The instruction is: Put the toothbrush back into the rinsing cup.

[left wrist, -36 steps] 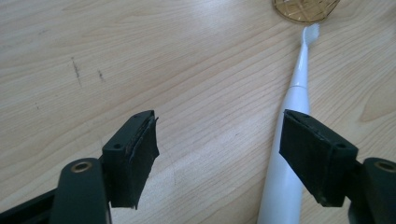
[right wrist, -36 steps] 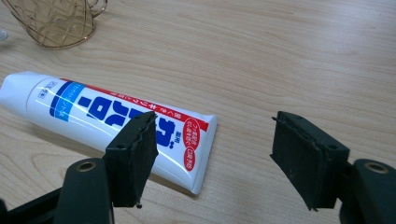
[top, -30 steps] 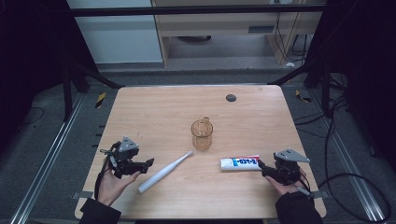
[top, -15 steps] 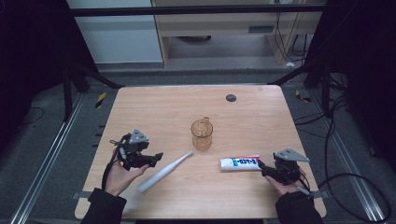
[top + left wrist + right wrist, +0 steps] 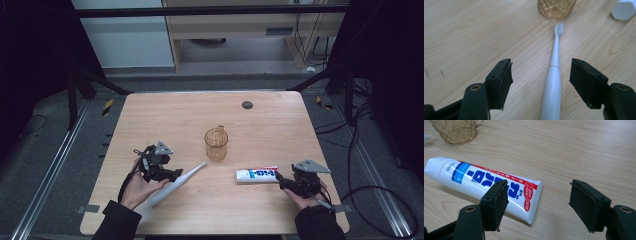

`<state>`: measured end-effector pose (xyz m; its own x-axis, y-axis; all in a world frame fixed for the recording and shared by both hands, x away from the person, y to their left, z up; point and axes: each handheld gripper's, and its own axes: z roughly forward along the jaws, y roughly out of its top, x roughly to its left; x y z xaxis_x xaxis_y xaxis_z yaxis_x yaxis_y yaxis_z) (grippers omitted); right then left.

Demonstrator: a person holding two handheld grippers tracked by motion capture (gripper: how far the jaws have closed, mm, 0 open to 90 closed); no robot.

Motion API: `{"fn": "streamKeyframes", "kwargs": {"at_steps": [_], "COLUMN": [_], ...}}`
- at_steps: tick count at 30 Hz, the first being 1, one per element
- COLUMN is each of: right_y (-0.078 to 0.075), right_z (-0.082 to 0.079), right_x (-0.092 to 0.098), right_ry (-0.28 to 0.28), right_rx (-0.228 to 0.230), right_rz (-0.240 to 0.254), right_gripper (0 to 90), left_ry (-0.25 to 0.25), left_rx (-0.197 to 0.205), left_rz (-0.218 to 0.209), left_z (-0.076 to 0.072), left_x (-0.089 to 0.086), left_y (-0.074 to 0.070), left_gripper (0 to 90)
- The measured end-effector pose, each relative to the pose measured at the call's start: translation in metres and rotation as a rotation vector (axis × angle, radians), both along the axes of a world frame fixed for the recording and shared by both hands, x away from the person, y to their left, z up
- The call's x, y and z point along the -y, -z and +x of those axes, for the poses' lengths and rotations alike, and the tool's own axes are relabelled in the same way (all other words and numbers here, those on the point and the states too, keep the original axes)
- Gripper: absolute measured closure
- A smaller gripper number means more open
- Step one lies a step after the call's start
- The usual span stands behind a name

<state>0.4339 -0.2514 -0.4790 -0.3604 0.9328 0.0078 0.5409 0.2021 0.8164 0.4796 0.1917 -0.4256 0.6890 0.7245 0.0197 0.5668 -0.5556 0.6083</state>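
Note:
A white electric toothbrush (image 5: 177, 183) lies slantwise on the wooden table (image 5: 150, 115), its head towards an amber glass cup (image 5: 216, 144). My left gripper (image 5: 171, 175) is low over the handle. In the left gripper view the toothbrush (image 5: 554, 75) runs between the jaws of that gripper (image 5: 540, 80), nearer the right one. The jaws have just been closing a little but stand open, with no pad touching it. A white toothpaste tube (image 5: 256, 175) lies right of the cup. My right gripper (image 5: 537, 205) stands open at the flat end of the tube (image 5: 484, 182).
The cup (image 5: 556, 8) stands just beyond the brush head. The tube's cap (image 5: 624, 9) is at the upper right of the left gripper view. A dark round spot (image 5: 247, 104) marks the far part of the table. Black frame rails flank the table.
My left gripper has slid right across the table until its jaws straddle the toothbrush handle. The right gripper, tube and cup have not moved.

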Motion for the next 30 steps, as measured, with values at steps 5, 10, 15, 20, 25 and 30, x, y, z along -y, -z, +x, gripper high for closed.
{"fn": "streamKeyframes", "kwargs": {"at_steps": [5,10,15,20,25,30], "right_y": [0.0,0.0,0.0,0.0,0.001,0.001], "right_z": [0.0,0.0,0.0,0.0,0.0,0.001], "right_x": [0.001,0.001,0.001,0.001,0.0,0.001], "right_ry": [-0.001,0.0,-0.002,-0.004,-0.006,-0.004], "right_rx": [0.002,-0.001,-0.003,-0.006,-0.007,-0.006], "right_rz": [0.001,0.002,0.0,0.003,0.003,-0.001], "right_gripper": [30.8,30.8,30.8,30.8,30.9,31.0], "left_ry": [0.014,0.034,0.041,0.048,0.054,0.06], "left_rx": [-0.026,-0.054,-0.068,-0.083,-0.101,-0.113], "left_rz": [0.027,0.042,0.049,0.06,0.07,0.076], "left_z": [0.002,0.003,0.005,0.006,0.007,0.008], "left_x": [0.002,0.005,0.009,0.012,0.015,0.016], "left_y": [0.006,0.01,0.013,0.017,0.02,0.023], "left_gripper": [34.7,37.9,40.8,44.5,46.6,48.5]}}
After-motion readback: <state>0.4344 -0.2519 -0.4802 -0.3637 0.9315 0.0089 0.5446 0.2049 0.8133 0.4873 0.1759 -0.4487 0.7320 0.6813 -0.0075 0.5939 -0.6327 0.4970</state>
